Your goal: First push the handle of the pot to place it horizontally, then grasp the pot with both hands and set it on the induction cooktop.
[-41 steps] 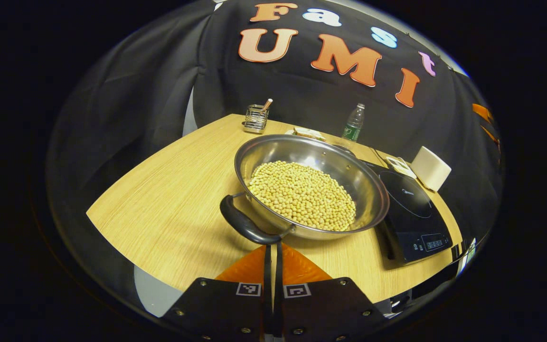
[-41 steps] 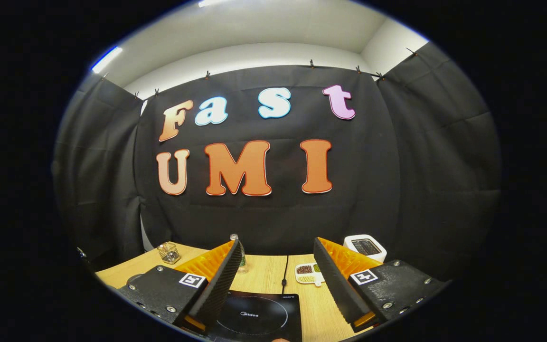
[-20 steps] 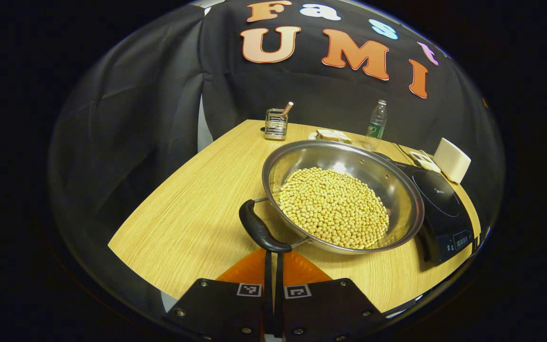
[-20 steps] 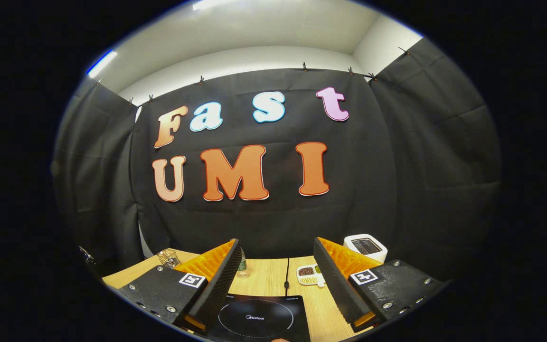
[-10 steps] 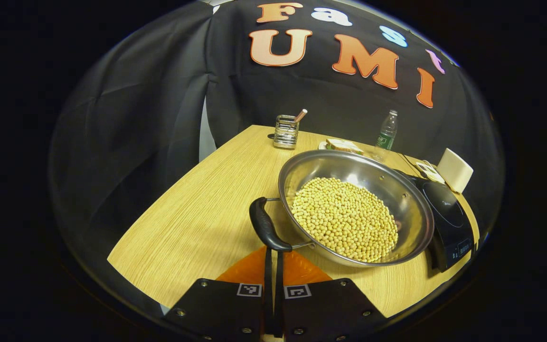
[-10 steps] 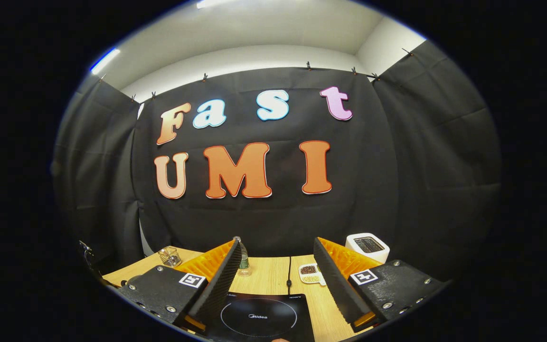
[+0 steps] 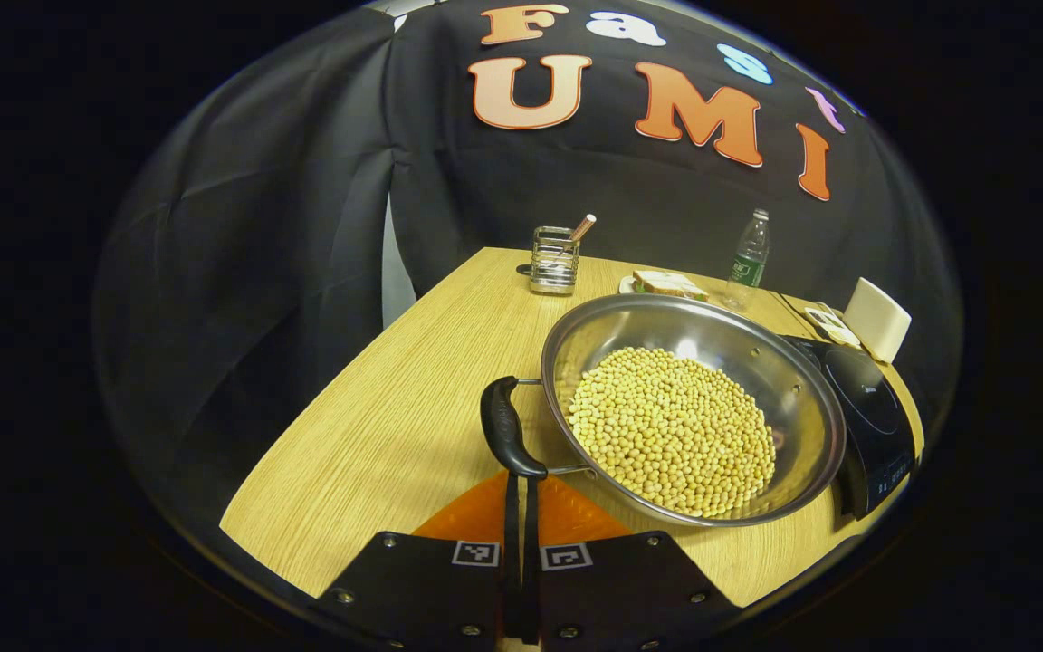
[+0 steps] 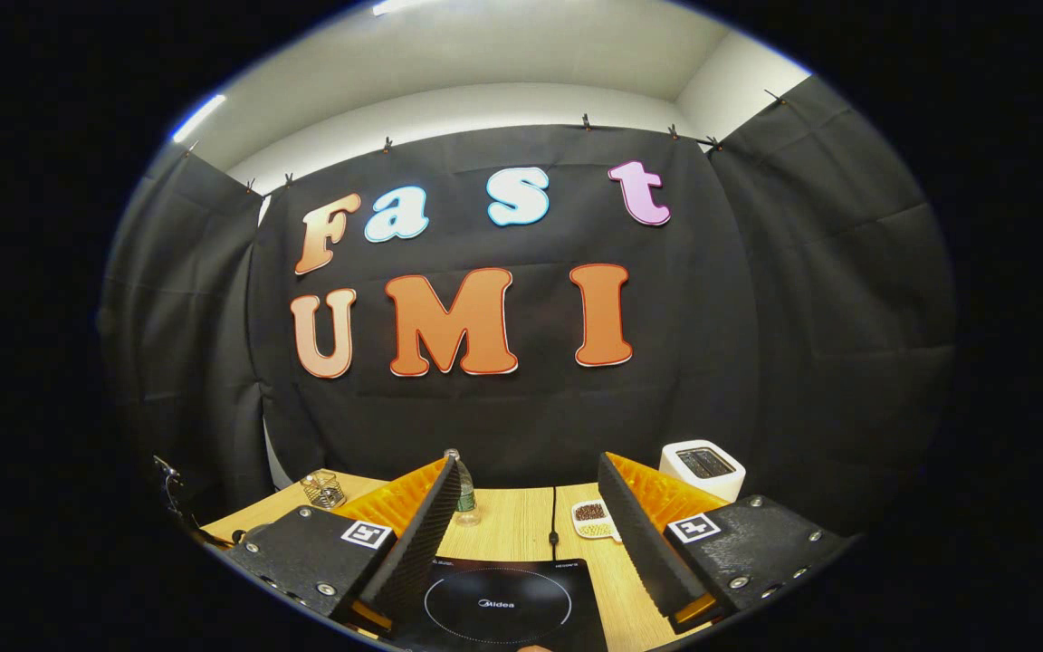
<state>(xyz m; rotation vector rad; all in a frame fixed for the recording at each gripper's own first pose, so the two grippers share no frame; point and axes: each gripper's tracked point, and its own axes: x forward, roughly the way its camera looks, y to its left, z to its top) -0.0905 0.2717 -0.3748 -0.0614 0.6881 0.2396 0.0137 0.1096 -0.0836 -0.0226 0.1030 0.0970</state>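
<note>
Pot [image 7: 793,389]: one, full of beans [image 7: 671,430], sitting on the table [image 7: 395,435], its right edge touching the induction cooktop [image 7: 875,426].
Handle [image 7: 505,427]: lying at the pot's left.
Left gripper [image 7: 521,484]: fingers pressing together, tips meeting the handle's near end.
Right gripper [image 8: 529,521]: fingers spreading wide, hovering over the cooktop, gripping nothing.
Far side: one utensil holder [image 7: 553,261], one bottle [image 7: 748,261], one toaster [image 8: 703,466].

One pot [image 7: 793,398] (bean-filled), one cooktop [image 7: 875,426], one bottle [image 7: 748,258].

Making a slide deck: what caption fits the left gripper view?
Closed left gripper nudges the black handle of a bean-filled pot beside the induction cooktop.
</note>
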